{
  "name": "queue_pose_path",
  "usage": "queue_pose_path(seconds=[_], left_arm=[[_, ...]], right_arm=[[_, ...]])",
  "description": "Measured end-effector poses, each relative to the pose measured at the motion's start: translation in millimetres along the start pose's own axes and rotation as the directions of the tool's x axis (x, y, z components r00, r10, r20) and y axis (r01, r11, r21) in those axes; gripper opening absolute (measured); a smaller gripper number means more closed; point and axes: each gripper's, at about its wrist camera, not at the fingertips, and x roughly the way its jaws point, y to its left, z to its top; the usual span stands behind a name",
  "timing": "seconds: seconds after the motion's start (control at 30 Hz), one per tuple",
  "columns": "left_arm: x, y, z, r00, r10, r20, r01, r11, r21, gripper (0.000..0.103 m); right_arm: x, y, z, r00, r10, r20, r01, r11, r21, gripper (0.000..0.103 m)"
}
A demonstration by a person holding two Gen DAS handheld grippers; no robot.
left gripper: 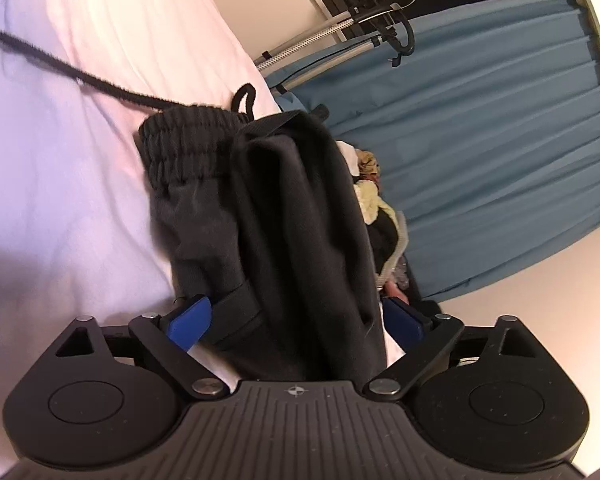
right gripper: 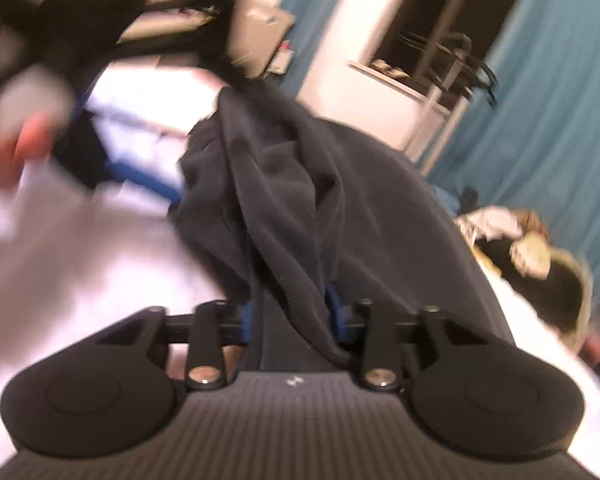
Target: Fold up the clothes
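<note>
You are working with a folded pair of dark charcoal fleece jogging trousers with a ribbed elastic waistband point(left gripper: 284, 216), which is lying on the white bed sheet point(left gripper: 68, 184). In the left wrist view the garment's long axis is running straight away from the left gripper point(left gripper: 296, 320), with the waistband and its black drawstring cord point(left gripper: 60, 64) at the far end. The near end is sitting between the blue fingers point(left gripper: 192, 320), which are standing wide apart; neither pad appears to be pressing on the cloth, so this gripper is holding nothing.

In the right wrist view, which is blurred, the right gripper point(right gripper: 294, 312) is showing its blue fingers point(right gripper: 334, 308) drawn close together with a gathered ridge of the same dark trousers point(right gripper: 300, 184) between them. They appear clamped on that ridge, and the fabric is draping forward over the gripper body.

The right hand is therefore judged to be the controlling one. The next fold is likely to turn on the long axis: carry the held end along it toward the waistband.
</note>
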Motion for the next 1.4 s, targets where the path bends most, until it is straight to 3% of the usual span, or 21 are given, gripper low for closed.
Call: queue_pose_path(seconds=[0.1,0.27,0.4,0.5,0.6,0.63,0.77,0.83,0.9,1.03,1.07,1.1,1.17,1.2,1.27,1.33,1.4], left_arm=[[6.3,-1.8,-5.2,0.998,-0.058,-0.016,0.058,0.998,0.011,0.103],[34.3,-3.7,-15.6,0.992,-0.126,-0.021,0.127,0.991,0.041,0.103],[47.7,2.6,-10.4,0.978,-0.194,0.074,0.191,0.980,0.046,0.103],[54.0,9.7,-5.1,0.972,-0.226,0.071,0.224,0.974,0.031,0.103],[55.4,20.1,2.2,0.965,-0.252,0.080,0.255,0.966,-0.042,0.103],[55.3,23.6,4.6,0.965,-0.247,0.090,0.253,0.966,-0.060,0.102],[56.1,40.2,19.3,0.977,-0.120,0.176,0.138,0.986,-0.094,0.100],[61.5,46.6,28.2,0.978,-0.110,0.180,0.135,0.982,-0.133,0.098],[67.8,42.0,33.1,0.983,-0.087,0.160,0.104,0.989,-0.101,0.098],[72.6,39.2,35.3,0.992,-0.036,0.124,0.043,0.997,-0.061,0.086],[73.8,40.3,35.9,0.993,-0.022,0.119,0.030,0.997,-0.066,0.083],[71.9,42.1,36.6,0.994,-0.010,0.112,0.018,0.997,-0.072,0.076],[70.8,44.8,40.2,0.995,0.007,0.099,0.001,0.997,-0.083,0.066],[71.1,43.6,40.7,0.995,0.012,0.097,-0.004,0.996,-0.086,0.063],[70.0,42.0,37.1,0.995,0.020,0.098,-0.012,0.997,-0.081,0.060],[67.8,42.4,35.2,0.995,0.022,0.100,-0.014,0.997,-0.079,0.059],[66.5,43.9,33.1,0.995,0.022,0.101,-0.014,0.997,-0.079,0.059]], right_arm=[[-7.7,-26.5,8.3,1.000,0.013,0.025,-0.017,0.986,0.165,0.023],[-10.0,-48.9,10.5,0.998,0.043,0.047,-0.055,0.953,0.299,0.023],[-7.6,-45.1,8.2,0.997,0.063,0.036,-0.070,0.955,0.287,0.024],[-1.4,-45.5,5.1,0.996,0.086,0.020,-0.089,0.950,0.299,0.024],[-0.6,-34.1,4.4,0.997,0.078,0.007,-0.078,0.971,0.225,0.025],[-1.0,-29.8,4.1,0.997,0.071,0.003,-0.071,0.978,0.197,0.025],[-3.4,-16.4,0.5,0.998,0.064,-0.012,-0.063,0.991,0.120,0.025],[-4.0,-15.9,0.0,0.998,0.061,-0.012,-0.059,0.994,0.096,0.025],[-5.2,-14.3,-0.5,0.998,0.059,-0.012,-0.058,0.995,0.076,0.027],[-27.1,-27.7,2.1,0.991,0.134,0.013,-0.134,0.971,0.199,0.039],[-36.7,-34.7,2.6,0.986,0.164,0.036,-0.168,0.951,0.258,0.044],[-47.6,-47.0,0.0,0.979,0.187,0.076,-0.202,0.918,0.340,0.055],[-69.1,-71.5,-5.2,0.962,0.221,0.161,-0.272,0.828,0.490,0.069],[-74.8,-85.6,-9.6,0.961,0.207,0.184,-0.275,0.782,0.559,0.075],[-71.2,-115.8,-28.0,0.981,0.122,0.153,-0.195,0.686,0.701,0.086],[-61.6,-143.6,-49.9,0.994,0.065,0.089,-0.110,0.556,0.824,0.087],[-41.4,-164.7,-80.3,0.994,0.087,0.060,-0.089,0.390,0.916,0.086]])
